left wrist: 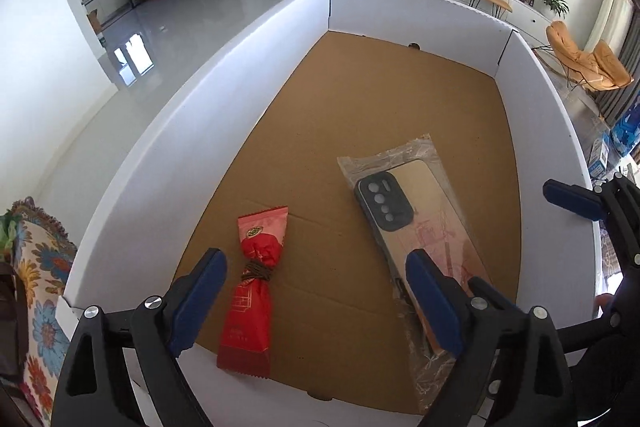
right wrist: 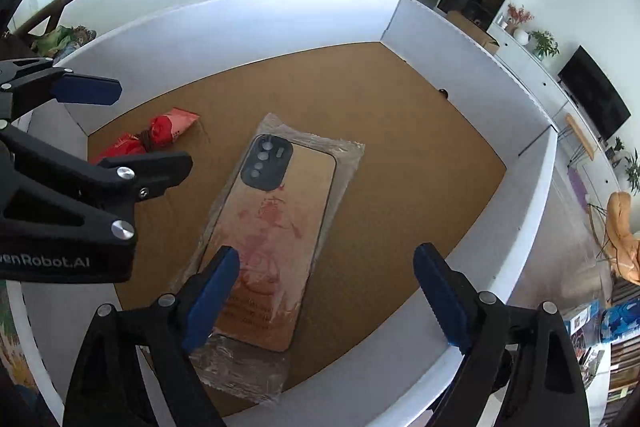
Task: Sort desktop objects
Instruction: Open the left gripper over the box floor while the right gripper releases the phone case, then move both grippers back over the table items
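- Where the white walls [left wrist: 248, 39] close in a brown cardboard floor [left wrist: 380, 99], two things lie side by side: a red snack packet [left wrist: 256, 283] and a phone case [right wrist: 276, 227] sealed in a clear bag.
- Both walls and floor leave the things open from above; nothing lies over them.
- Left gripper [left wrist: 316, 303] hangs over the packet with its jaws spread wide, one blue pad on each side, neither touching it.
- Right gripper [right wrist: 326, 299] stands wide open above the near end of the case, holding nothing.
- Packet's long axis runs away from the left wrist camera, a brown cord tied round its waist.
- Case lies flat, back up, camera cut-out at the far end, long axis leaning slightly towards the packet.
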`<state>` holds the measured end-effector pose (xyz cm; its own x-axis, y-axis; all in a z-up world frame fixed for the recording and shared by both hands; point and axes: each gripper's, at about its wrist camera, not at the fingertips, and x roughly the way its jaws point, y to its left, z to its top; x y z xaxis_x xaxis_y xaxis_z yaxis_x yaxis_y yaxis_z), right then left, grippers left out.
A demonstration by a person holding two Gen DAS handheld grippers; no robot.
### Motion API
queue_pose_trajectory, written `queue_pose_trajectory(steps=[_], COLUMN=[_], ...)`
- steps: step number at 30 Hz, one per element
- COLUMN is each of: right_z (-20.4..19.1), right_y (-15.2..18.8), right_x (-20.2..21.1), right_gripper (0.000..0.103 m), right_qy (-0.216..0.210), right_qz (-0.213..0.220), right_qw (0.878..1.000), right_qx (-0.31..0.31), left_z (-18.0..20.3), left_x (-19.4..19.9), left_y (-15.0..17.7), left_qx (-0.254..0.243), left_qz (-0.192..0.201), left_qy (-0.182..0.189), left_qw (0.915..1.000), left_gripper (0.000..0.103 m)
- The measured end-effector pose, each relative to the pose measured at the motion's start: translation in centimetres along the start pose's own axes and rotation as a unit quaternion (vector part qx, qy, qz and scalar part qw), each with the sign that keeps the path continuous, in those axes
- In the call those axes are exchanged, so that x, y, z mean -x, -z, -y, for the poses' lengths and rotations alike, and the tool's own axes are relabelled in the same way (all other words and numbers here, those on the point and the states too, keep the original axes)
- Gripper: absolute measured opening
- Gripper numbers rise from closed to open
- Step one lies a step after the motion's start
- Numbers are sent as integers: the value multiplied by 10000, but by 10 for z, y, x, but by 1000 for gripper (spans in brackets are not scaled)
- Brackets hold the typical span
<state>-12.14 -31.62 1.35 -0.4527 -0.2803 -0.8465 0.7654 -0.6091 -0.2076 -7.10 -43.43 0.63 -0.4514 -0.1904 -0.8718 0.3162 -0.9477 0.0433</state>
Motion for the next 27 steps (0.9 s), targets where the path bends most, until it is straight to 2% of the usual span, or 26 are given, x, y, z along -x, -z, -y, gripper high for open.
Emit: queue_pose_trajectory(steps=[3, 11, 14, 17, 19, 21, 22, 23, 25, 26, 27], right_z=[13, 33, 38, 38, 39, 40, 40, 39, 44, 45, 48], right_y=[10, 35, 40, 41, 51, 68, 81, 100, 140, 158, 171], right_x=[8, 19, 22, 27, 48, 87, 111, 136, 176, 190, 196], right_gripper=[89, 89, 89, 88, 89, 90, 92, 103, 103, 103, 103], right_qy=[-217, -232, -233, -284, 64, 285, 409, 537, 803, 945, 1035], right_qz=[54, 137, 148, 402, 887, 1742, 2201, 2651, 3465, 3684, 3698], right_qw=[9988, 9948, 9941, 9930, 9896, 9774, 9673, 9546, 9241, 9132, 9108], right_qx=[-437, -978, -1050, -1073, -1132, -1159, -1195, -1250, -1396, -1462, -1515], left_z=[5, 16, 21, 26, 21, 14, 14, 15, 31, 40, 50], left_x=[5, 17, 14, 15, 25, 45, 56, 70, 97, 110, 124], left_y=[8, 18, 14, 12, 15, 21, 25, 30, 34, 37, 39], left_qx=[84, -45, -174, -333, -130, 170, 261, 299, 285, 259, 237], left_qz=[9, 287, 233, 246, 402, 703, 877, 1047, 1409, 1590, 1741], left_qy=[194, -8, -133, -176, -171, 25, 150, 233, 409, 532, 680], left_qw=[9998, 9996, 9995, 9990, 9990, 9974, 9957, 9938, 9888, 9855, 9821], left_gripper=[91, 91, 91, 91, 91, 91, 91, 91, 91, 91, 92])
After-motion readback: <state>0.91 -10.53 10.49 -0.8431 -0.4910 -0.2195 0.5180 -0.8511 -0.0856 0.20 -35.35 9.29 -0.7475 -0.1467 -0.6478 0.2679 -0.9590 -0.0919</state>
